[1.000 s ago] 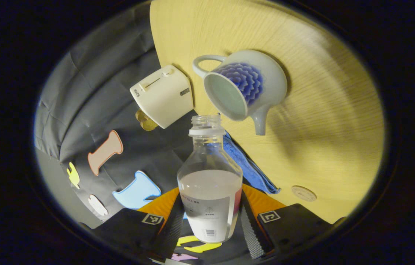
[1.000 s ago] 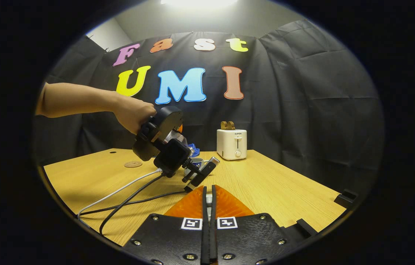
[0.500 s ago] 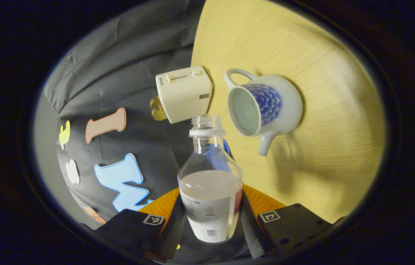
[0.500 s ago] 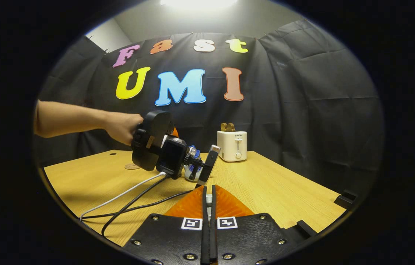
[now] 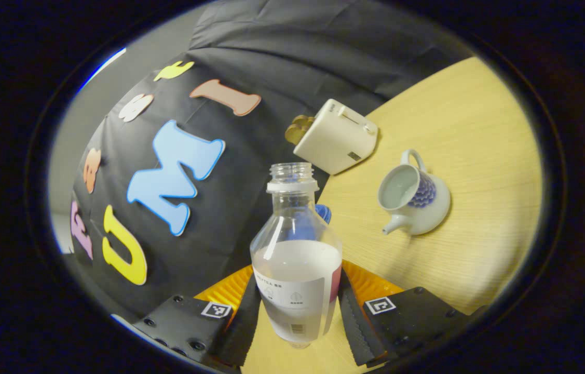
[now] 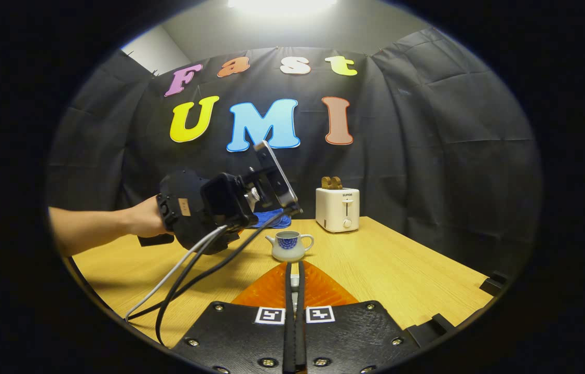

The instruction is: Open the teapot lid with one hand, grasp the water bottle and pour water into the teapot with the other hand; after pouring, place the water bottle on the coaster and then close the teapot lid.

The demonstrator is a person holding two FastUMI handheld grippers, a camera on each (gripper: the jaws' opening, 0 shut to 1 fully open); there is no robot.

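L gripper (image 5: 297, 311) pinches water bottle (image 5: 296, 259), neck up; lidless teapot (image 5: 414, 195) sits off to its right; R gripper (image 6: 294, 283) jaws nearly pressed together.

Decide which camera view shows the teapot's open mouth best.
The left gripper view: it looks down into the lidless teapot. The right gripper view shows the teapot side-on, with spout and handle, its opening barely seen.

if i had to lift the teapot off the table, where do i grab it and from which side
Probably by the loop handle of the teapot. In the right gripper view the handle sticks out on the pot's right, opposite the spout, so come in from that side. The pot stands upright with its mouth open, and the rounded body looks harder to pinch.
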